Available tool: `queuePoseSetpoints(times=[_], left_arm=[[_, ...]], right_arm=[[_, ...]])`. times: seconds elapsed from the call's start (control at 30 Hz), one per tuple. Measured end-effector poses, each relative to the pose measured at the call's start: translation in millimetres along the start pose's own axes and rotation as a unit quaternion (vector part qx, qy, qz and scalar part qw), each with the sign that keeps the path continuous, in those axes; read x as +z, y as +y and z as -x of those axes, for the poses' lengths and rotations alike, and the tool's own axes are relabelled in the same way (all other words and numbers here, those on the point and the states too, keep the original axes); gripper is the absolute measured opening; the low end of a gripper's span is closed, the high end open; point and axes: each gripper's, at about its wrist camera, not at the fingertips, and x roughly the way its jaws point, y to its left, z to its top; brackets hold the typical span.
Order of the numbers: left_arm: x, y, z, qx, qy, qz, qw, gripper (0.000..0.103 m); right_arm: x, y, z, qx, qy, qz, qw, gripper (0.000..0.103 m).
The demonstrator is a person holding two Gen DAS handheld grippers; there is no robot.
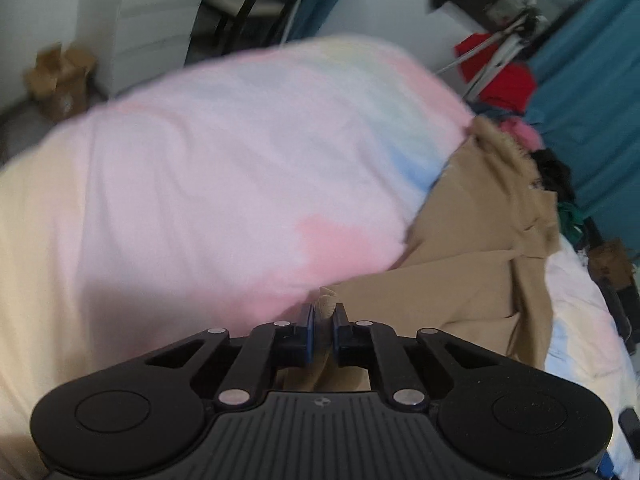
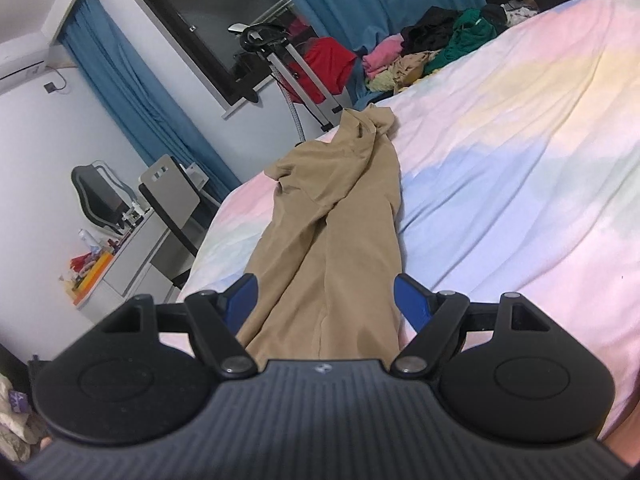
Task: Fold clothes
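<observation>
Left gripper (image 1: 323,320): blue pads drawn almost together, a small fold of the tan garment (image 1: 480,264) pinched between them. From the pinch the cloth runs ahead and to the right of this gripper, rumpled, with a bunched end far ahead on the right. Left wrist view is motion-blurred; fine detail of the fabric edge cannot be made out.

Right gripper (image 2: 325,294): fingers spread wide, one blue pad on each side of the garment, neither pad clamping it. Whether the pads touch the cloth I cannot tell. Tan garment (image 2: 340,216) passes between the fingers and under the gripper body, then stretches straight ahead as a long narrow strip with lengthwise creases, ending in a crumpled bundle far ahead.

Garment lies on the bed (image 2: 520,152), which has a pastel cover in pink, yellow and blue patches. Most of the cover's bare area is right of the right gripper; a narrower band shows on its left.

Far ahead of the right gripper, beyond the garment's end: pile of clothes (image 2: 436,48) in black, green, pink and beige on the bed's far edge. Ahead and left: blue curtain (image 2: 132,92), and a red cloth draped on a metal stand (image 2: 328,60).
</observation>
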Motion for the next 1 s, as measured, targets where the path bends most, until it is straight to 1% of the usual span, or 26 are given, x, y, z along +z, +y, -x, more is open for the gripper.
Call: queuePoseSetpoints(times=[0.1, 0.17, 0.23, 0.3, 0.37, 0.43, 0.53, 0.6, 0.63, 0.67, 0.7, 0.73, 0.77, 0.8, 0.87, 0.93, 1.0], left_arm=[[-12, -17, 29, -0.024, -0.045, -0.066, 0.9965, 0.008], [-25, -31, 49, -0.043, -0.069, -0.122, 0.9892, 0.008], [-41, -47, 66, -0.062, -0.087, -0.188, 0.9762, 0.008], [-57, -63, 80, -0.081, -0.101, -0.249, 0.9598, 0.008], [-73, -80, 85, -0.095, -0.100, -0.299, 0.9443, 0.008], [-89, -96, 85, -0.106, -0.092, -0.345, 0.9281, 0.008], [-111, -116, 70, -0.105, -0.062, -0.406, 0.9058, 0.008], [-122, -122, 58, -0.097, -0.033, -0.436, 0.8942, 0.010], [-125, -123, 52, -0.094, -0.018, -0.443, 0.8915, 0.013], [-127, -122, 47, -0.094, 0.000, -0.442, 0.8919, 0.018], [-126, -119, 43, -0.096, 0.017, -0.437, 0.8942, 0.023], [-123, -114, 39, -0.099, 0.033, -0.430, 0.8970, 0.026], [-120, -109, 37, -0.103, 0.049, -0.419, 0.9009, 0.036], [-114, -106, 35, -0.110, 0.061, -0.405, 0.9057, 0.047], [-102, -93, 36, -0.129, 0.072, -0.365, 0.9191, 0.057], [-90, -83, 37, -0.135, 0.071, -0.329, 0.9319, 0.059], [-79, -76, 35, -0.128, 0.062, -0.297, 0.9442, 0.067]], right_arm=[[0, -2, 0, -0.002, 0.003, -0.005, 1.000, 0.078], [0, -4, -1, -0.004, 0.005, -0.009, 1.000, 0.078], [0, -4, -2, -0.005, 0.007, -0.011, 1.000, 0.078], [0, -5, -3, -0.009, 0.011, -0.013, 1.000, 0.078], [0, -6, -5, -0.014, 0.014, -0.015, 1.000, 0.078], [-1, -6, -3, -0.030, 0.009, -0.011, 0.999, 0.078], [0, -7, -3, -0.038, 0.005, -0.008, 0.999, 0.078], [-1, -8, -4, -0.033, 0.012, -0.010, 0.999, 0.078], [-1, -8, -6, -0.032, 0.016, -0.010, 0.999, 0.078], [-2, -8, -7, -0.030, 0.022, -0.009, 0.999, 0.078], [-3, -8, -9, -0.029, 0.029, -0.010, 0.999, 0.078], [-4, -9, -10, -0.028, 0.037, -0.012, 0.999, 0.078], [-5, -10, -11, -0.026, 0.045, -0.016, 0.999, 0.078], [-6, -11, -13, -0.024, 0.053, -0.021, 0.998, 0.078], [-9, -15, -17, -0.023, 0.071, -0.034, 0.997, 0.078], [-12, -17, -21, -0.030, 0.087, -0.039, 0.995, 0.078], [-16, -19, -24, -0.042, 0.095, -0.036, 0.994, 0.078]])
